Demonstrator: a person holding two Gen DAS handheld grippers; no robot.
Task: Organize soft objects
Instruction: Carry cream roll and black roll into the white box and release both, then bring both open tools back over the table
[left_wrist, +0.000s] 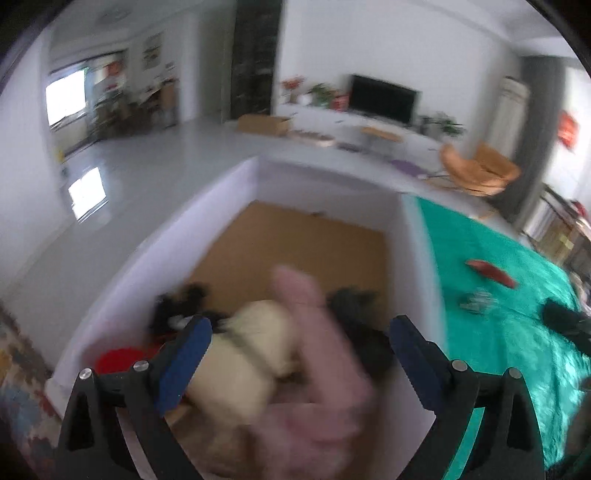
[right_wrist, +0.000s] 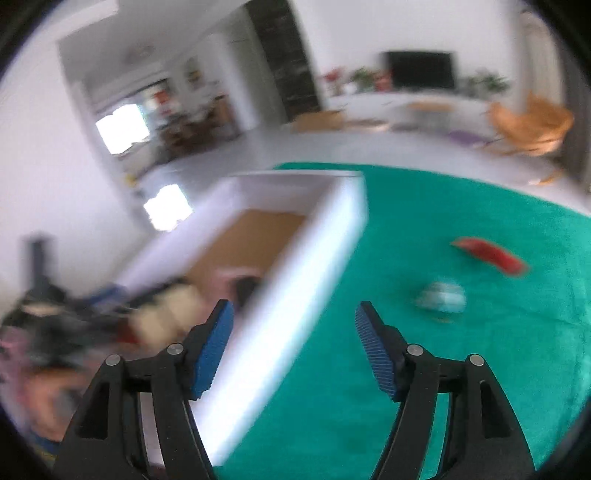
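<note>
A white box (left_wrist: 236, 184) with a brown floor stands at the left edge of a green cloth (left_wrist: 498, 266). Inside lie a cream soft toy (left_wrist: 251, 354), black soft things (left_wrist: 354, 310) and a red one (left_wrist: 114, 360). My left gripper (left_wrist: 299, 362) is open above the box; a blurred pink soft thing (left_wrist: 317, 369) is between its fingers, loose, not clamped. My right gripper (right_wrist: 293, 347) is open and empty over the box wall (right_wrist: 295, 295). On the cloth lie a red soft thing (right_wrist: 491, 254) and a pale bluish-white one (right_wrist: 441, 297).
A dark object (left_wrist: 565, 321) lies at the cloth's right edge. Beyond are a grey floor, an orange chair (left_wrist: 480, 170), a TV on a white cabinet (left_wrist: 384, 98) and a cardboard box (left_wrist: 264, 123). A patterned rug (left_wrist: 18, 369) lies at the left.
</note>
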